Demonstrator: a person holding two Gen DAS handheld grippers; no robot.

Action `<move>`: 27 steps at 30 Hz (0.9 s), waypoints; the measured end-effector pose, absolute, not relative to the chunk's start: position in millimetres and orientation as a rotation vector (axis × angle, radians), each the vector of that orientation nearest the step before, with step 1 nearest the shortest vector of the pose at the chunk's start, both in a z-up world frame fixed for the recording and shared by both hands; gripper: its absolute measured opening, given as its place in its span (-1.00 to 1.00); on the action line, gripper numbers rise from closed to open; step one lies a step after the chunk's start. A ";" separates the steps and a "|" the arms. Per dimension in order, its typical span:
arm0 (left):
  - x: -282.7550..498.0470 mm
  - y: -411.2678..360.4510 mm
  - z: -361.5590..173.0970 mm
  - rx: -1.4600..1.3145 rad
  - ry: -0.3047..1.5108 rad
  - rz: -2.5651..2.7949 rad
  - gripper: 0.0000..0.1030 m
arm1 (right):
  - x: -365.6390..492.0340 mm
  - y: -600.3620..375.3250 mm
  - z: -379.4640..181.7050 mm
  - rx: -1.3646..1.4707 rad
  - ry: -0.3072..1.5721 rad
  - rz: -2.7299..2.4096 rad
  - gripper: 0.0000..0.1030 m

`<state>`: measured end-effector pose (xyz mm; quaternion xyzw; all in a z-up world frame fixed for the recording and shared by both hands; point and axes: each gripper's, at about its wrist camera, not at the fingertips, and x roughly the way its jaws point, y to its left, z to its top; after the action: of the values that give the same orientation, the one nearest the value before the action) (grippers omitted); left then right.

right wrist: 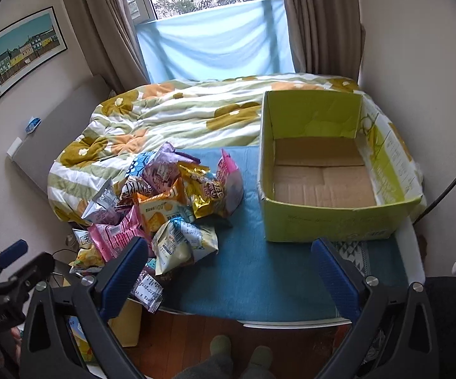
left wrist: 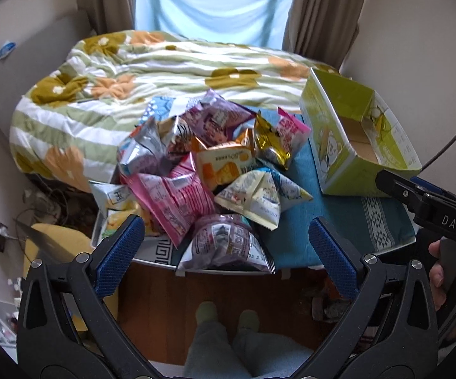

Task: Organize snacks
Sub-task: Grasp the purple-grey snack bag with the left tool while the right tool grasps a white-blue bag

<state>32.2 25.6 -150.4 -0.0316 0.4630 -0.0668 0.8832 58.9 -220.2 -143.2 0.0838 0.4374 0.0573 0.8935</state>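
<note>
A heap of snack bags (left wrist: 202, 170) lies on a blue cloth at the table's left; the same heap of snack bags (right wrist: 164, 208) shows in the right wrist view. A purple bag (left wrist: 228, 246) lies nearest the front edge. An empty green cardboard box (right wrist: 332, 170) stands at the right; the left wrist view shows that box (left wrist: 351, 139) too. My left gripper (left wrist: 228, 255) hangs open in front of the heap, holding nothing. Wide open too, my right gripper (right wrist: 231, 271) hovers over the cloth before the box.
A blue cloth (right wrist: 259, 268) covers the small table. Behind it lies a bed with a flowered quilt (right wrist: 180, 113), then curtains and a window. The wood floor (left wrist: 171, 297) and the person's feet (left wrist: 224, 315) are below the table's front edge.
</note>
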 end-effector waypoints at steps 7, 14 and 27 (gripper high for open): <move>65.4 19.7 -218.3 -0.066 1.127 -0.209 0.99 | 90.1 -203.1 -188.3 0.233 1.002 0.110 0.99; 84.5 18.0 -267.7 -0.078 1.241 -0.218 0.99 | 117.6 -187.9 -233.7 0.355 1.082 0.155 0.99; 95.8 7.4 -298.8 -0.056 1.282 -0.208 0.84 | 149.7 -172.6 -286.0 0.461 1.207 0.233 0.99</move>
<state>95.8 7.4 -298.8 -0.0260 0.5968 -0.0969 0.7961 149.7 -172.6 -286.0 0.2145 0.5609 0.1085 0.7922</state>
